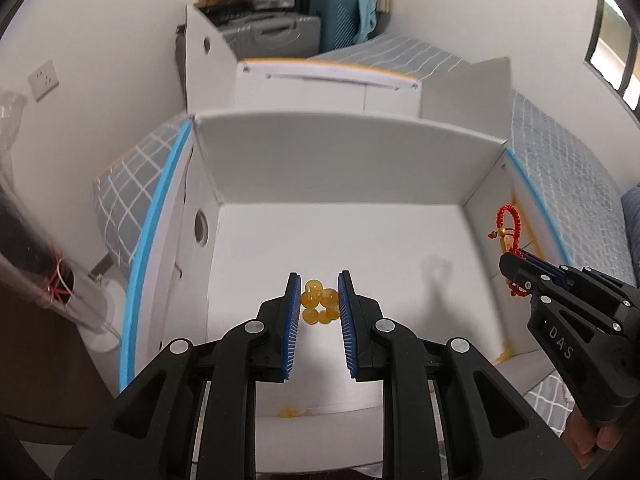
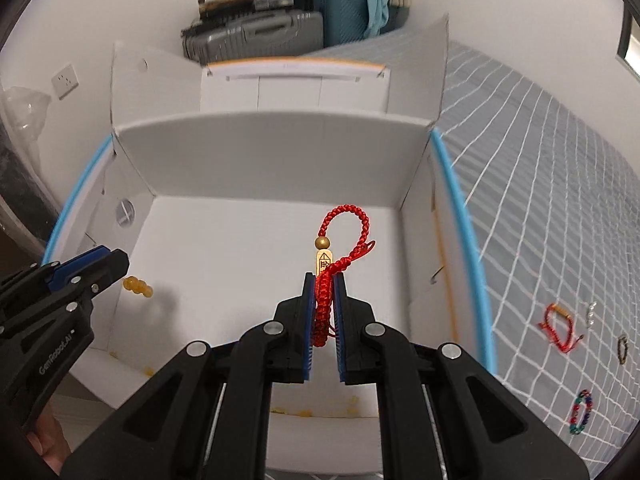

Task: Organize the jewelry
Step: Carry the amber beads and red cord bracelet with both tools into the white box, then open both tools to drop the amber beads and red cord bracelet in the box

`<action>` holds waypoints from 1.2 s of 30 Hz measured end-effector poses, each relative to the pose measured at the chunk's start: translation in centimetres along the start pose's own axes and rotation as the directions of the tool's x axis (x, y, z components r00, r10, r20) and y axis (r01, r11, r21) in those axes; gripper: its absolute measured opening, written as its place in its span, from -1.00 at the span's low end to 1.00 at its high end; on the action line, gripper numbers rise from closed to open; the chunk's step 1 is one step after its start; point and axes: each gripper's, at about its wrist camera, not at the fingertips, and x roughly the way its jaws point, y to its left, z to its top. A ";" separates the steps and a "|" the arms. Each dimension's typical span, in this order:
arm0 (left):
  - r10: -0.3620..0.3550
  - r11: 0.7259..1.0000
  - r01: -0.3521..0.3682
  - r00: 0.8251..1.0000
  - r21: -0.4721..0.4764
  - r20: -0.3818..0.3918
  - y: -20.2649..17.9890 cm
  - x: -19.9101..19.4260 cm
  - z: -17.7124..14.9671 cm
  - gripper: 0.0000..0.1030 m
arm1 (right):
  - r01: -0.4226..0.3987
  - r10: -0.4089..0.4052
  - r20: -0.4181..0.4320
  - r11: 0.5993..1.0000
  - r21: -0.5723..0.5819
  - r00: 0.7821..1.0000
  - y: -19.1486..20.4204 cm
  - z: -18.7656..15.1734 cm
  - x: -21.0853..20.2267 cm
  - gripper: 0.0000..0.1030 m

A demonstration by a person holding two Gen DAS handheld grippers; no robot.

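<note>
My left gripper (image 1: 319,285) is shut on a yellow bead bracelet (image 1: 318,302), bunched between its blue pads above the floor of an open white box (image 1: 340,168). The right gripper (image 2: 324,282) is shut on a red braided cord bracelet (image 2: 344,232) with a gold bead and a small tag, its loop standing up past the fingertips over the same box (image 2: 272,144). In the left wrist view the right gripper (image 1: 506,258) shows at the box's right wall with the red bracelet (image 1: 507,220). The right wrist view has the left gripper (image 2: 116,258) at the left, yellow beads (image 2: 138,286) hanging from it.
The box sits on a grey checked bedspread (image 2: 540,160). A red cord bracelet (image 2: 558,326), a dark bracelet (image 2: 622,350), a clear one (image 2: 591,312) and a multicoloured bead bracelet (image 2: 581,416) lie there to the right. Suitcases (image 2: 256,32) are stacked by the far wall.
</note>
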 end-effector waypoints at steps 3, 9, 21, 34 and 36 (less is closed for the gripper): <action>0.002 1.000 -0.002 1.000 -0.007 -0.027 0.4 0.9 -0.4 -0.64 | 0.001 -0.001 -0.029 1.000 0.003 1.000 0.0 -0.3 1.0 -0.85; 0.008 1.000 -0.009 0.998 -0.008 -0.058 0.4 1.9 -0.7 -0.64 | -0.009 0.009 -0.063 1.000 0.000 0.998 0.2 -0.6 2.5 -0.85; 0.035 0.999 -0.036 0.997 -0.012 -0.074 0.4 2.3 -0.5 -0.59 | -0.003 0.002 -0.066 1.000 -0.016 0.998 0.4 -0.6 2.6 -0.58; 0.049 0.999 -0.049 0.999 -0.010 0.014 0.4 -0.8 0.0 0.29 | 0.030 -0.029 0.113 0.999 -0.012 0.993 -0.9 0.3 -2.9 0.59; 0.052 0.999 -0.052 0.998 -0.005 0.034 0.0 -1.3 0.2 0.48 | 0.049 -0.048 0.131 0.999 -0.004 0.990 -1.5 0.4 -3.5 0.68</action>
